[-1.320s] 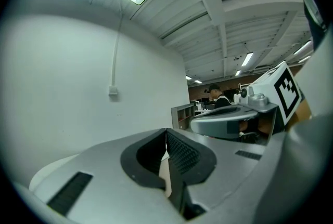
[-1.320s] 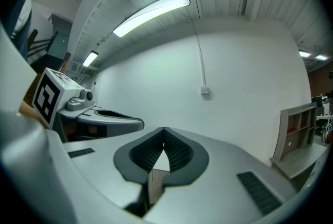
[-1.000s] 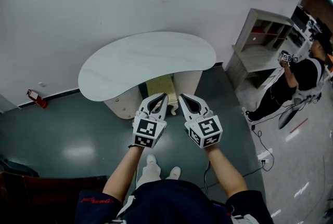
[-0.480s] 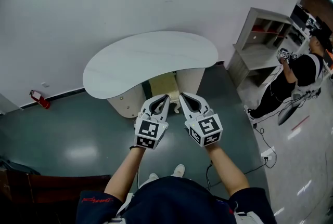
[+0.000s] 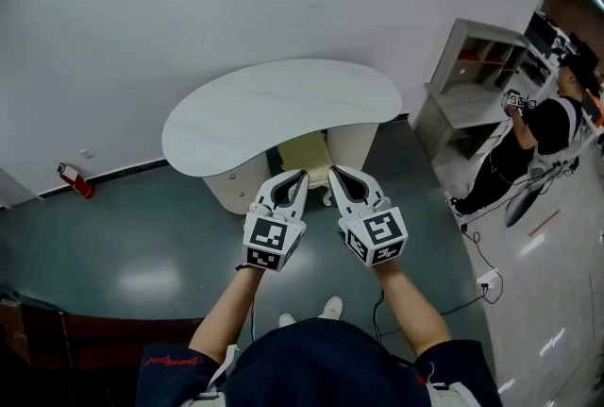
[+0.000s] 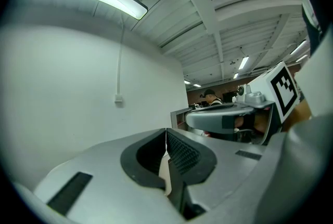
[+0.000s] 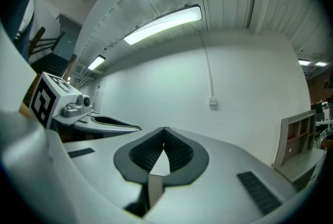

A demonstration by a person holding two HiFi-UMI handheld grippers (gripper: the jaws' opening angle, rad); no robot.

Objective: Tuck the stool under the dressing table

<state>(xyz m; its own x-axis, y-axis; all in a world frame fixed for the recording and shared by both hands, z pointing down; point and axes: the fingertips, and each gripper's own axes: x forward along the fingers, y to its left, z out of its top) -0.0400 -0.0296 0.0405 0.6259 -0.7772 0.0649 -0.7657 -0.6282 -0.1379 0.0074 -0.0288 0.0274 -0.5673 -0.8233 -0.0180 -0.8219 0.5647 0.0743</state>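
Note:
The dressing table (image 5: 283,108) has a white kidney-shaped top and stands against the wall. The stool (image 5: 304,150), with a pale yellow seat, sits in the gap under the top, and only part of it shows. My left gripper (image 5: 300,175) and right gripper (image 5: 334,171) hang side by side in front of the stool, pointing level at it. Both are shut with nothing between the pads. In the left gripper view the left gripper (image 6: 166,132) has its jaws closed together. The right gripper view shows the right gripper (image 7: 164,129) the same way.
A grey shelf unit (image 5: 477,65) stands to the right of the table, and a person (image 5: 538,136) with grippers works beside it. Cables (image 5: 477,278) lie on the floor at the right. A red object (image 5: 71,178) lies by the left wall and dark furniture (image 5: 57,339) stands at the lower left.
Both grippers have moved together, still shut and empty. The feet below have shifted back and right, and the table now sits further right in the head view.

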